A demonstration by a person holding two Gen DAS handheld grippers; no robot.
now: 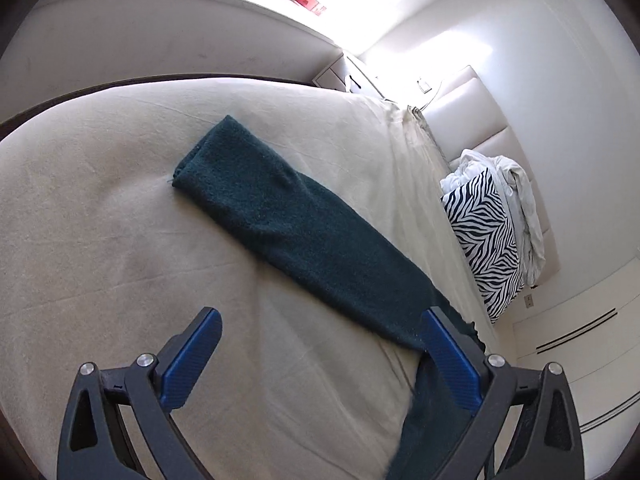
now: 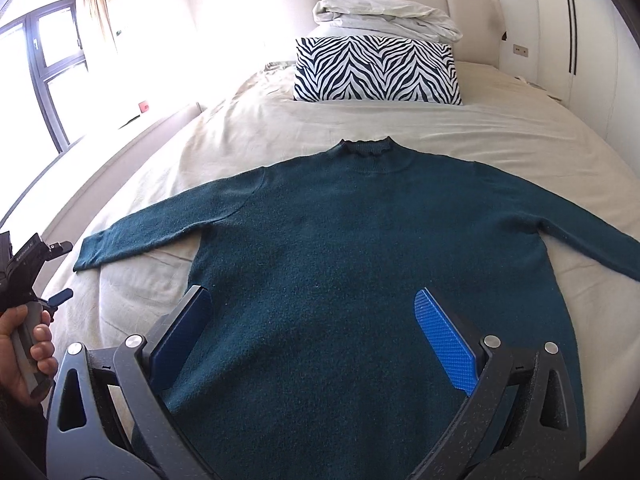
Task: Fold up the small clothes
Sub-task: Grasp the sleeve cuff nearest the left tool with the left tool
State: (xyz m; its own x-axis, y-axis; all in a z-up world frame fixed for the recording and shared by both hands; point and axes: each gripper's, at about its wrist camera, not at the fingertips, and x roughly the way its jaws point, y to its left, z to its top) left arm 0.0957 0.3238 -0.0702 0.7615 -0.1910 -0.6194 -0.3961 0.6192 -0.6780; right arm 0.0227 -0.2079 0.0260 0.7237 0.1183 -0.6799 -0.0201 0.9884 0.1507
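Right tongs [image 2: 312, 336] apart at lower centre, over the body of the teal sweater [image 2: 360, 248]; left tongs [image 1: 320, 356] apart at bottom, beside its sleeve [image 1: 288, 224]. Sweater flat mid-frame on the bed [image 2: 240, 136], sleeves out. Zebra pillow [image 2: 376, 70] top centre.

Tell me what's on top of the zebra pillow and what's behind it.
A crumpled pale duvet sits bundled on top of the zebra pillow, toward its back edge. Behind both stands the padded beige headboard. Whatever lies between pillow and headboard is hidden by the bundle.
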